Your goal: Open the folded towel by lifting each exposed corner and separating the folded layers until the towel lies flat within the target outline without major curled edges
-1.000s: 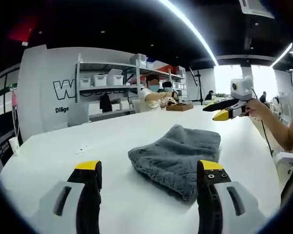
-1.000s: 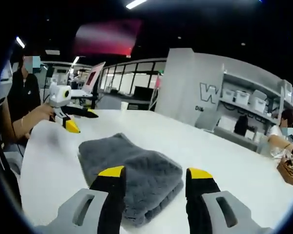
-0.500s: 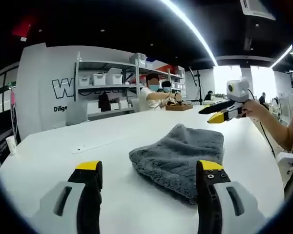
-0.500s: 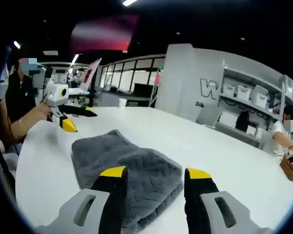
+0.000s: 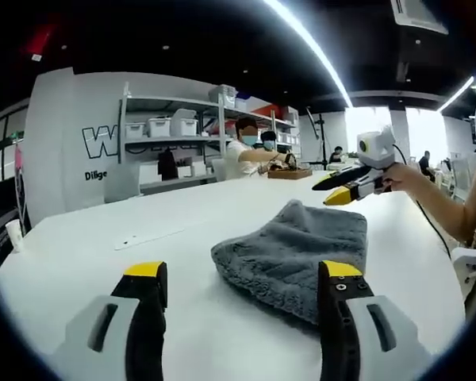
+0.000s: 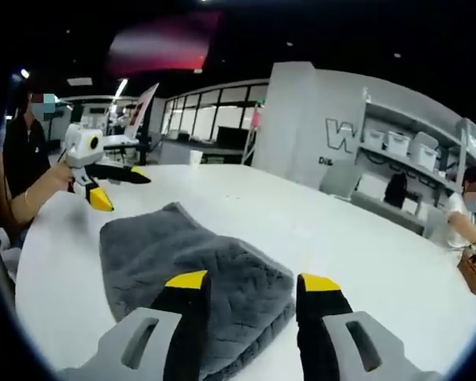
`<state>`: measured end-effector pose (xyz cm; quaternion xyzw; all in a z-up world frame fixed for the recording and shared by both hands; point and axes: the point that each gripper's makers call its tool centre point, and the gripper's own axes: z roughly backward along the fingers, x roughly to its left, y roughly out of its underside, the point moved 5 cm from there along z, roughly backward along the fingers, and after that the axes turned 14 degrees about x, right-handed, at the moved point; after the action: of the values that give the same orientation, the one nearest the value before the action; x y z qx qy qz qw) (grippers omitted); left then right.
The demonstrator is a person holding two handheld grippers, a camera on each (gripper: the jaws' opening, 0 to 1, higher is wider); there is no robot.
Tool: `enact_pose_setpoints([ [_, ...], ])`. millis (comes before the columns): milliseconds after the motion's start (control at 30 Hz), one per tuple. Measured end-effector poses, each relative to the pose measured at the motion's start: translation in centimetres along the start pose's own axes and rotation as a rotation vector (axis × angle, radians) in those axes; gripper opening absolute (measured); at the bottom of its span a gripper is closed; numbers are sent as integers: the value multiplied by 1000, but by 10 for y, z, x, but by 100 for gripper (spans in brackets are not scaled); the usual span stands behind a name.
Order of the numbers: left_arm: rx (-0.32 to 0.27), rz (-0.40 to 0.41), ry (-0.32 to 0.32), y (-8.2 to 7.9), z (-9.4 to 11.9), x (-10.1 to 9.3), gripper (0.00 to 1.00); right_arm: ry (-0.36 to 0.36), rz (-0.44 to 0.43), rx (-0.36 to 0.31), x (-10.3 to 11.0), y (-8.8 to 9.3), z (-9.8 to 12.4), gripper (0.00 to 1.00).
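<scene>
The white table (image 5: 79, 262) carries the grey folded towel (image 5: 297, 250) near its middle, not yet opened. Both the left gripper (image 5: 242, 278) and right gripper (image 6: 246, 287) hover over it, jaws spread, grasping nothing. Judging by this, the approach is in hand; next, one must nip an exposed corner and peel the top layer back.

Right hand-held gripper (image 6: 243, 288) hangs spread over folded grey towel (image 6: 192, 268).
</scene>
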<state>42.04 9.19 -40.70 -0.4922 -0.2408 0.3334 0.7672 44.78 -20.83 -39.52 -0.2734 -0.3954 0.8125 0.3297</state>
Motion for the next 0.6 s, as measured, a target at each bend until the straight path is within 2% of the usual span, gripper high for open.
enact_pose_setpoints([
  [600, 24, -3, 33, 5, -13, -7, 76, -6, -75, 53, -15, 12, -26, 35],
])
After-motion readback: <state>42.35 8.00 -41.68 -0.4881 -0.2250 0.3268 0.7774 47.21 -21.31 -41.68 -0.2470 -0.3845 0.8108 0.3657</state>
